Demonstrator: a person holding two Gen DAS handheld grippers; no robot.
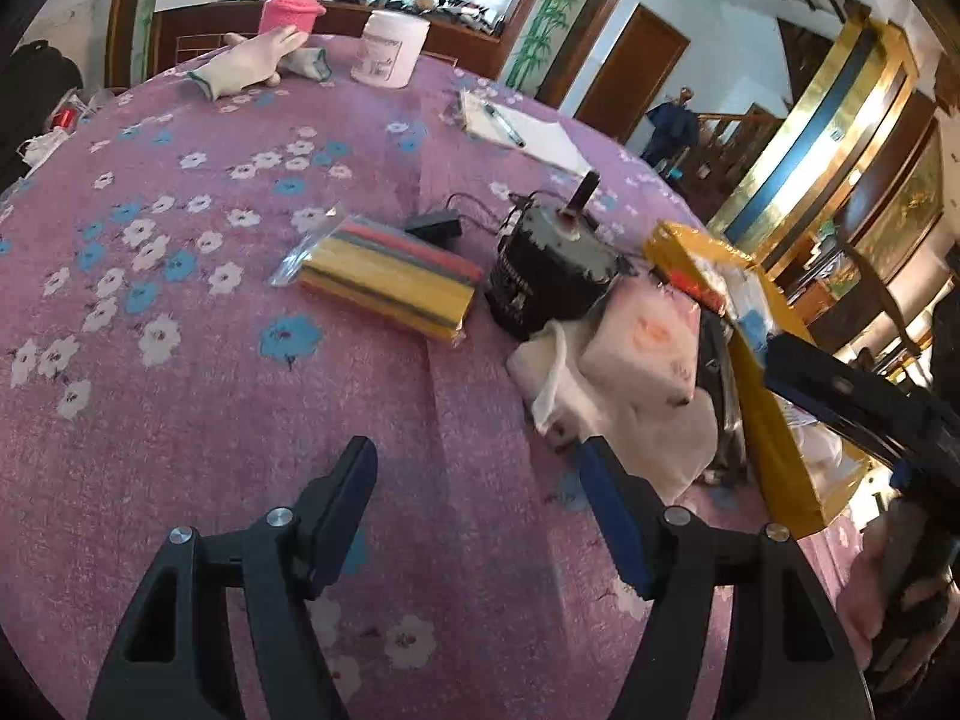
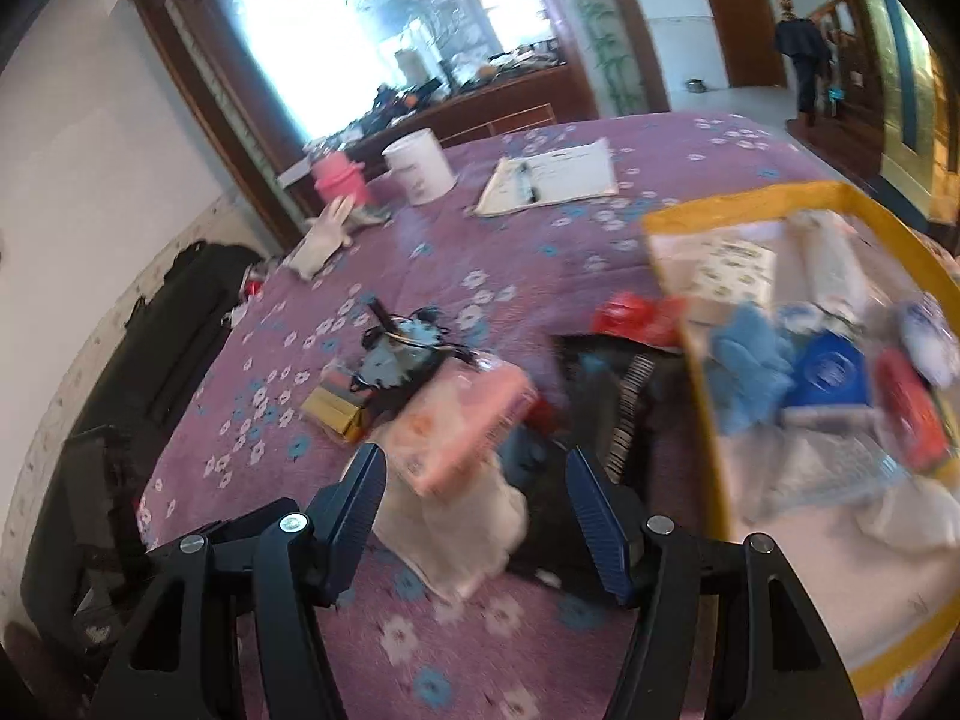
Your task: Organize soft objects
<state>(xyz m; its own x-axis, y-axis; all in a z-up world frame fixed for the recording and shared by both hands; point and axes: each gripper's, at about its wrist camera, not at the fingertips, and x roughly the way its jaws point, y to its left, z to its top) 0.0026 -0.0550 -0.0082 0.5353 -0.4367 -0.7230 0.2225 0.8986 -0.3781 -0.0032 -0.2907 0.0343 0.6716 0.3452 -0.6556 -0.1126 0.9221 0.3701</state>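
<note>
Tools beside filled yellow bag

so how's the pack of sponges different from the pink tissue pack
The sponge pack is striped yellow, red and dark inside a clear bag; the tissue pack is pale pink with faint orange marks. The sponge pack lies flat on the bare purple tablecloth, while the tissue pack sits tilted on a white cloth, beside the black motor. Both are soft, rectangular, and untouched by either gripper.
</note>
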